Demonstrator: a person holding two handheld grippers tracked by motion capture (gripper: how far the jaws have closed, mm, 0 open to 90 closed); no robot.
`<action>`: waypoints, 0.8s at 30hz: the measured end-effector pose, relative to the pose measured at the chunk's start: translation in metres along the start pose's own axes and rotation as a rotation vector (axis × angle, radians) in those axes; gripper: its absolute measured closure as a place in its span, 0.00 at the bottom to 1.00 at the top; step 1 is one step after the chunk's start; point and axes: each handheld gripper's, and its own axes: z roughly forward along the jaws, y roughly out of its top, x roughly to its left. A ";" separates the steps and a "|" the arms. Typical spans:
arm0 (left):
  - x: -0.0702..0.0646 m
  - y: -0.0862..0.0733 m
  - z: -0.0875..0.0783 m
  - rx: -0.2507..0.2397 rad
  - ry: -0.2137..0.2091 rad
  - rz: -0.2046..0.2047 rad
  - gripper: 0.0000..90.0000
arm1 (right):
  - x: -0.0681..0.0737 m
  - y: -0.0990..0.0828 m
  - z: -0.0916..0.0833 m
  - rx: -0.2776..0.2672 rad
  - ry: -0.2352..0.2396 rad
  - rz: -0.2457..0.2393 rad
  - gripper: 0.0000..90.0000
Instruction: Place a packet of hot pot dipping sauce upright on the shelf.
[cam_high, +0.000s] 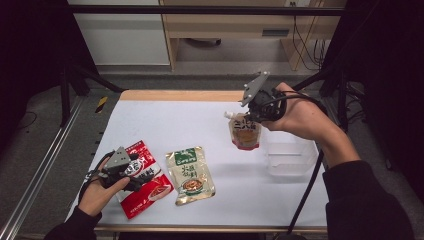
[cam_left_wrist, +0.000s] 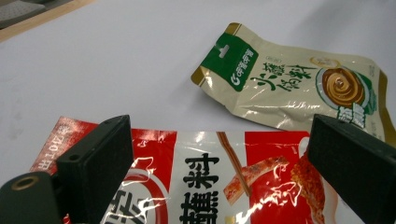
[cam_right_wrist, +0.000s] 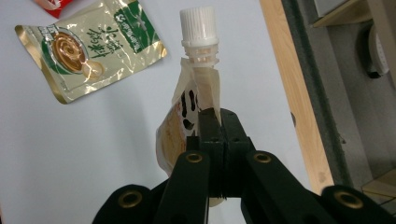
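Right claw (cam_right_wrist: 215, 122) pinching the spout pouch (cam_right_wrist: 187, 112) in the air beside the clear box (cam_high: 291, 155), white cap (cam_right_wrist: 199, 25) plain in the right gripper view, left claw (cam_left_wrist: 219, 163) spread over the red packet (cam_left_wrist: 205, 177), green packet (cam_left_wrist: 289, 88) beside it

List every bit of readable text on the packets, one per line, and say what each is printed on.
"蘸料": red packet, large black characters.
"出10..." along that packet's top left edge; the rest is too blurred.
"火锅蘸料": green and cream packet, black brush script.
White logo on its green header: too small to read.
Spouted pouch: black characters, partly hidden, unreadable.
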 end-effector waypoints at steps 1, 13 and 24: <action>0.000 -0.001 -0.001 0.001 0.009 0.012 0.08 | -0.001 -0.002 -0.003 -0.001 -0.007 0.009 1.00; 0.005 -0.011 -0.002 0.017 0.052 -0.022 0.08 | -0.005 -0.045 -0.035 0.012 -0.065 0.060 1.00; 0.006 -0.013 -0.002 0.014 0.057 -0.022 0.07 | -0.011 -0.076 -0.041 0.038 -0.090 0.106 1.00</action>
